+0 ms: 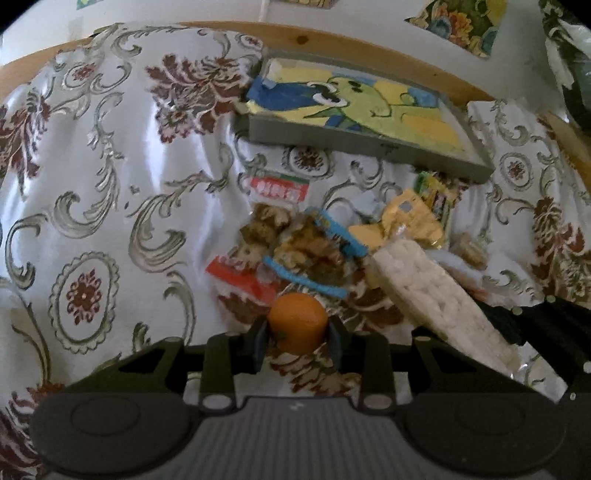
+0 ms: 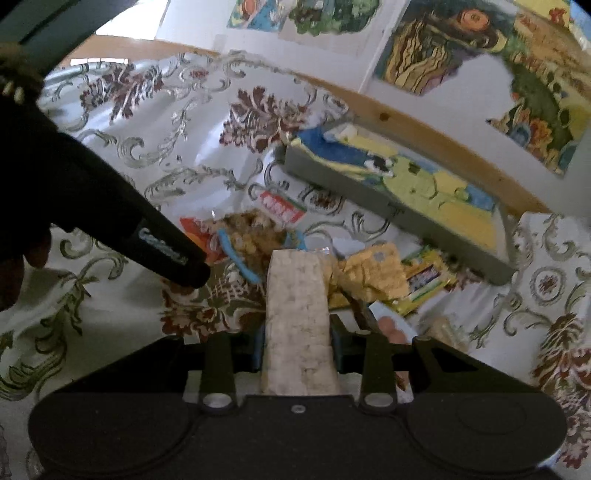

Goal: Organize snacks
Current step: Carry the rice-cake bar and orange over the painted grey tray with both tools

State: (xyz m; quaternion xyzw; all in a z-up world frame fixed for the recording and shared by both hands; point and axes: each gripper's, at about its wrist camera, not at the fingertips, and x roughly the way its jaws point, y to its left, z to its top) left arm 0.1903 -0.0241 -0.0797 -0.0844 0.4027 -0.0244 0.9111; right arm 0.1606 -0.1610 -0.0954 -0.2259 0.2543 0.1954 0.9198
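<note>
Left gripper clamped on a small orange fruit, held above the patterned tablecloth. Right gripper closed on a clear-wrapped rice cake pack, lifted over the snack pile mid-table. Pile has granola bags with blue trim, red packets, a yellow bag. Beyond it, a shallow gray tray with painted bottom sits near the table's far wooden edge.

The table has a pale wooden edge and wears a glossy white cloth with brown flowers and grey scrolls. At twelve o'clock lies a flat grey box with a painted lid. Just nearer, toward six, a heap of snack packets sprawls on the cloth.
</note>
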